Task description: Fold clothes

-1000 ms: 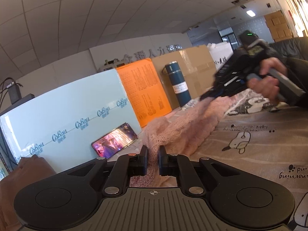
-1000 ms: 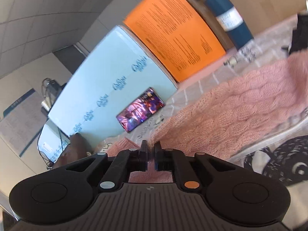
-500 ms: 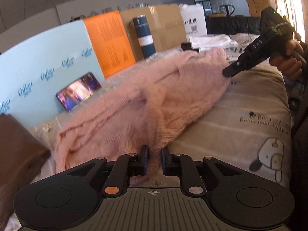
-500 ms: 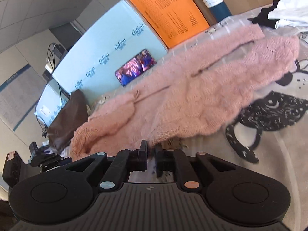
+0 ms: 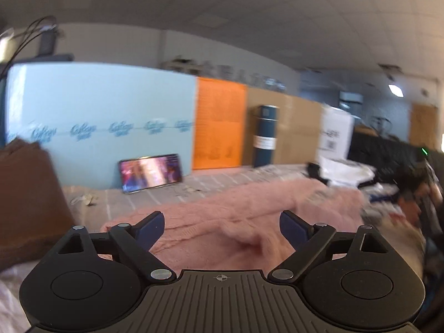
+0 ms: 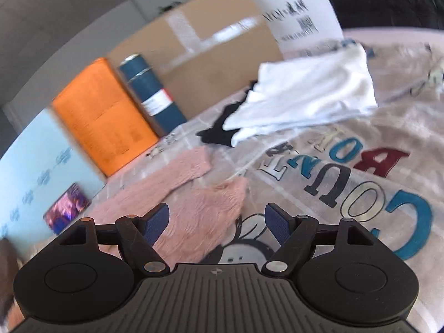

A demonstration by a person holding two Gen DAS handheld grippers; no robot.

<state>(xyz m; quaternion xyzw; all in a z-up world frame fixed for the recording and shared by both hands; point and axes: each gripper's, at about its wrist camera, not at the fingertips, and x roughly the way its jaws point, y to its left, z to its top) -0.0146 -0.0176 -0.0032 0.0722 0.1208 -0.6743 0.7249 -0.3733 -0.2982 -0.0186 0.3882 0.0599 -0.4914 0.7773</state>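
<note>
Left wrist view: the left gripper (image 5: pixel 220 223) has its jaws spread wide with nothing between them, above the pink sweater (image 5: pixel 249 208), which lies spread across the printed sheet (image 5: pixel 172 194). A phone (image 5: pixel 151 172) leans on the pale blue board (image 5: pixel 102 116).

Right wrist view: the right gripper (image 6: pixel 216 222) is likewise wide apart and empty, over the sweater's edge and the sheet. White clothes (image 6: pixel 305 94) lie farther back, near a blue flask (image 6: pixel 152 94).
</note>
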